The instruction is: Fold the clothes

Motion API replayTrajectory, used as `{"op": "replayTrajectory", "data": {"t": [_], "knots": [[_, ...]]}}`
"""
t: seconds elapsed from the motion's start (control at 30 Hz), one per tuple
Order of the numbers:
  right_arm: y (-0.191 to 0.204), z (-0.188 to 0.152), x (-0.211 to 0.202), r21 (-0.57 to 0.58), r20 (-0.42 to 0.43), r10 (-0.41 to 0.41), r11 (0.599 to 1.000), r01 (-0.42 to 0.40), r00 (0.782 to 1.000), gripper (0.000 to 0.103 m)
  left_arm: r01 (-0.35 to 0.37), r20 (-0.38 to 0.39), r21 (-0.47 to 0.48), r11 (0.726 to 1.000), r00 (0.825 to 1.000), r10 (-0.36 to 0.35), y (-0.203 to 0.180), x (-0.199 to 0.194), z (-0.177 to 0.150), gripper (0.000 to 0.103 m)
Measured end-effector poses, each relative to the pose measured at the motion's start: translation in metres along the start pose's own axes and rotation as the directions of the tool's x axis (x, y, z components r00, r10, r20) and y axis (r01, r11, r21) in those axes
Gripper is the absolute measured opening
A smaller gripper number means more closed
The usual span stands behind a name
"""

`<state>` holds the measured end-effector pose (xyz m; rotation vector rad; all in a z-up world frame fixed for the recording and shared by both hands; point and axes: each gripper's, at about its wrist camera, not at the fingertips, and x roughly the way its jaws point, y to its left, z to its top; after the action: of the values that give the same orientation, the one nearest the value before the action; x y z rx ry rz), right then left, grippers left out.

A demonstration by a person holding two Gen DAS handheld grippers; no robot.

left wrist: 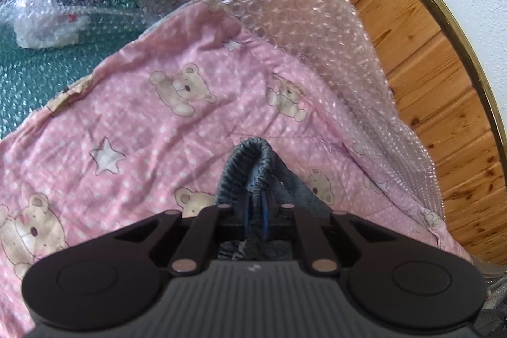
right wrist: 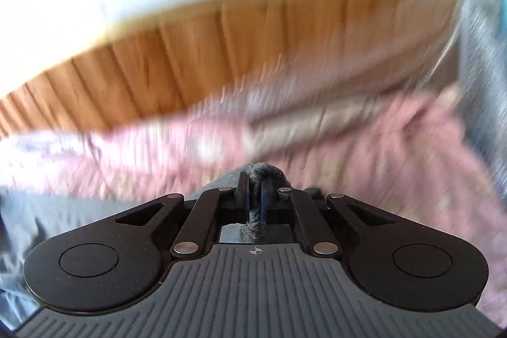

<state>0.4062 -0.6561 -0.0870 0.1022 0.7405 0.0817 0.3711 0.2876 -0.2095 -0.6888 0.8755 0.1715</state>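
Grey knit, ribbed and elastic, bunched right between my left claw (left wrist: pixel 256 213): that's the grey garment (left wrist: pixel 248 167), and I've got it pinched tight, jaws closed down on a fold of its gathered band. It humps up just ahead of my fingertips, over the pink quilt (left wrist: pixel 158 122) with its bears and stars. The quilt is my landmark here: bubble wrap (left wrist: pixel 285 21) lies along its far edge, wooden panelling (left wrist: pixel 427 78) beyond that to the right. I'd say I'm gripping at the band because it's the firm edge to fold from.

Over to the right wrist view, and it's all streaks, the picture badly blurred. Still, my right claw (right wrist: pixel 253 198) reads clearly enough: jaws squeezed shut on a tuft of the same grey knit, poking out just past the fingertips. More grey cloth trails off lower left, above the quilt's near side. Both claws hold the garment, so my guess is I'm raising it to spread it flat.
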Motion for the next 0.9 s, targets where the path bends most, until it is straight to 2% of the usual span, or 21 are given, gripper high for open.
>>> {"op": "replayTrajectory", "data": {"t": [0.07,0.1,0.13,0.2,0.23,0.27,0.3,0.33,0.37,0.43,0.47,0.53,0.63,0.7,0.83,0.9], "knots": [[-0.017,-0.013,0.006,-0.002,-0.084,-0.061,0.998,0.061,0.995,0.003,-0.028,-0.005,-0.003,1.0,1.0,0.028,0.003,0.0,0.002,0.009],[-0.026,-0.028,0.016,-0.005,-0.153,-0.107,0.994,0.108,0.982,0.003,-0.029,-0.014,-0.013,0.999,0.999,0.029,0.005,0.0,0.0,0.009],[-0.034,-0.045,0.027,-0.004,-0.223,-0.152,0.988,0.155,0.963,0.004,-0.021,-0.027,-0.03,0.999,0.999,0.02,0.008,-0.001,-0.002,0.01],[-0.046,-0.081,0.046,-0.001,-0.339,-0.238,0.968,0.253,0.91,0.011,-0.019,-0.038,-0.039,0.999,0.999,0.018,0.009,-0.014,-0.008,0.019],[-0.048,-0.094,0.047,0.013,-0.359,-0.279,0.953,0.304,0.891,0.024,-0.022,-0.042,-0.04,0.999,0.999,0.02,0.01,-0.022,-0.011,0.028],[-0.05,-0.106,0.044,0.041,-0.364,-0.315,0.935,0.353,0.876,0.045,-0.018,-0.039,-0.033,0.999,0.999,0.016,0.01,-0.033,-0.015,0.039],[-0.051,-0.113,0.033,0.114,-0.329,-0.335,0.914,0.389,0.883,0.052,-0.006,-0.031,-0.018,1.0,1.0,0.005,0.009,-0.049,-0.02,0.046],[-0.052,-0.118,0.017,0.2,-0.277,-0.338,0.895,0.398,0.899,0.059,0.006,-0.024,-0.001,1.0,1.0,-0.006,0.009,-0.065,-0.026,0.057],[-0.05,-0.124,0.001,0.275,-0.226,-0.338,0.878,0.393,0.914,0.063,0.016,-0.024,0.023,1.0,1.0,-0.015,0.008,-0.081,-0.033,0.061],[-0.039,-0.138,-0.027,0.35,-0.161,-0.345,0.856,0.381,0.925,0.066,0.03,-0.035,0.093,0.995,0.999,-0.026,0.008,-0.109,-0.05,0.064],[-0.031,-0.146,-0.037,0.364,-0.144,-0.347,0.852,0.375,0.927,0.066,0.028,-0.05,0.135,0.99,0.999,-0.022,0.009,-0.118,-0.061,0.07],[-0.017,-0.162,-0.054,0.395,-0.138,-0.341,0.842,0.367,0.93,0.066,0.026,-0.086,0.219,0.975,0.996,-0.007,0.01,-0.131,-0.084,0.075],[0.008,-0.181,-0.073,0.415,-0.173,-0.296,0.843,0.342,0.939,0.067,0.025,-0.154,0.305,0.952,0.988,0.023,0.017,-0.128,-0.116,0.075],[0.033,-0.19,-0.084,0.395,-0.201,-0.257,0.862,0.318,0.945,0.067,0.031,-0.191,0.347,0.937,0.981,0.039,0.024,-0.125,-0.135,0.075],[0.083,-0.195,-0.121,0.335,-0.186,-0.231,0.899,0.283,0.955,0.069,0.04,-0.2,0.352,0.935,0.979,0.033,0.054,-0.119,-0.153,0.075],[0.104,-0.2,-0.142,0.331,-0.18,-0.249,0.896,0.297,0.952,0.075,0.074,-0.19,0.322,0.944,0.982,-0.012,0.067,-0.123,-0.154,0.075]]}}
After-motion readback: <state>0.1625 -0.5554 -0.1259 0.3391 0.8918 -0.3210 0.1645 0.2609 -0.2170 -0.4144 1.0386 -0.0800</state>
